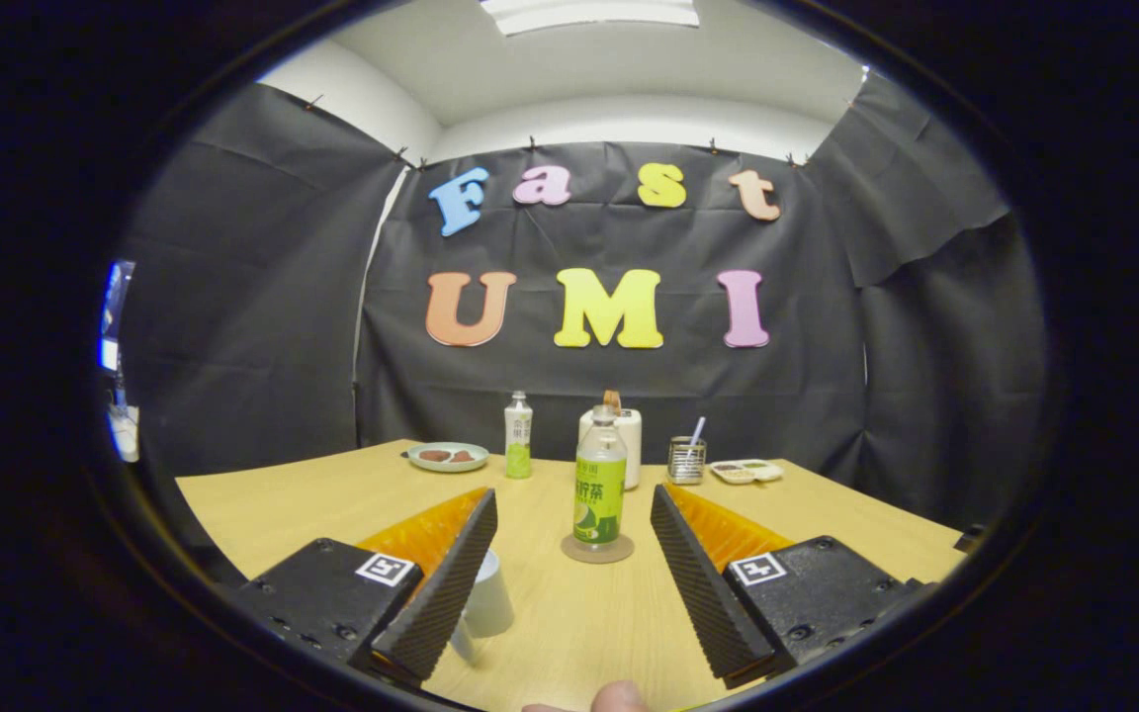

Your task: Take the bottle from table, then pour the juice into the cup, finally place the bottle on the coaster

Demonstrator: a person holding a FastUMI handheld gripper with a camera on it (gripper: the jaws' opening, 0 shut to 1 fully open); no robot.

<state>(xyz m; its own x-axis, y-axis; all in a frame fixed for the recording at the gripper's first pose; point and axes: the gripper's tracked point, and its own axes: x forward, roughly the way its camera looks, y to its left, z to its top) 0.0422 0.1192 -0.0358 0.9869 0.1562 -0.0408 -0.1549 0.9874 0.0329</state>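
A clear bottle with a green label stands upright on a round brown coaster, just beyond my fingertips and between their lines. My gripper is open, its fingers spread wide with nothing between them. A white cup sits on the wooden table right beside the left finger, partly hidden by it.
At the table's far side stand a second green-labelled bottle, a green plate with food, a white jar with a brown top, a metal tin holding a straw and a small tray. A fingertip shows below.
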